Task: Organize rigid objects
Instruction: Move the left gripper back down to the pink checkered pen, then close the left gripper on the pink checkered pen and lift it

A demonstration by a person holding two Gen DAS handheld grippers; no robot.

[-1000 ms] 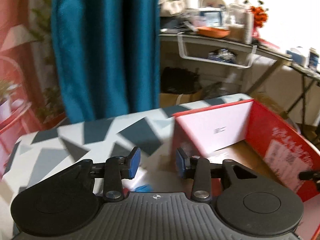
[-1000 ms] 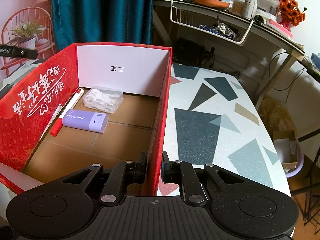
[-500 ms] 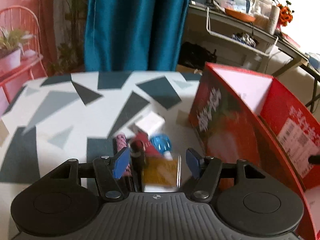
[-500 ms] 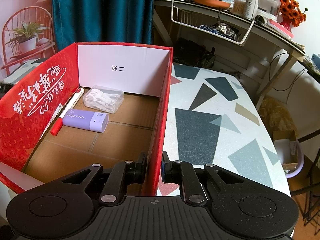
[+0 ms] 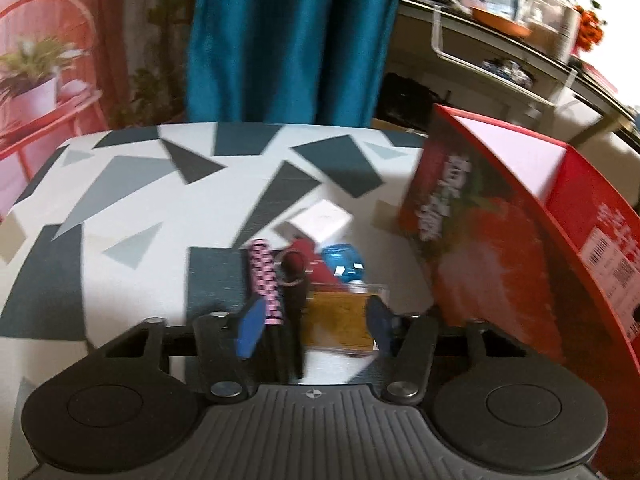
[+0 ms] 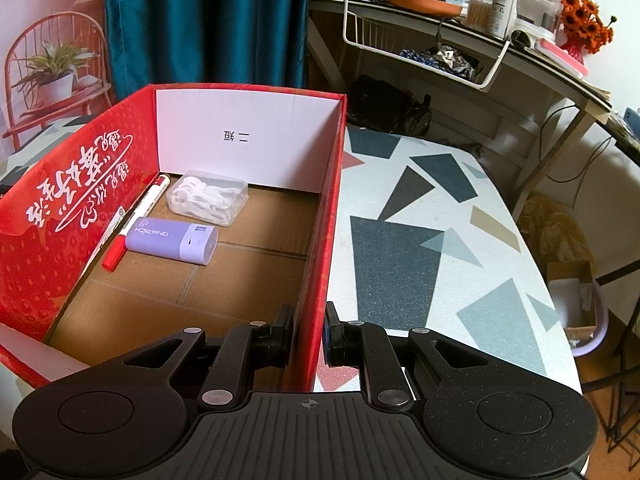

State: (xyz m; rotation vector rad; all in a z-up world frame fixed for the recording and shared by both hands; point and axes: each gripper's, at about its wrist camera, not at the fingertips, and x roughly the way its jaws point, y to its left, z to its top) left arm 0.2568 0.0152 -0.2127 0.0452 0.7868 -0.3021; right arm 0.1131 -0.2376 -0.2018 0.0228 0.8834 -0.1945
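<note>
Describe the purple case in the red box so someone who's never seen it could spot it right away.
Look inside the red box on the patterned table, toward its left wall. The purple case lies flat on the cardboard floor, between a red-capped marker along the wall and a clear tub of white bits. It is the only lilac item there, rounded, with white lettering.

Probably a home room, teal curtain [image 6: 208, 20], cluttered shelf [image 6: 460, 12] (orange flowers [image 6: 586, 26])

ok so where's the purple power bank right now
In the right wrist view, the purple power bank lies on the floor of the red box, near its left wall, between the red-capped marker and the clear plastic case.
</note>
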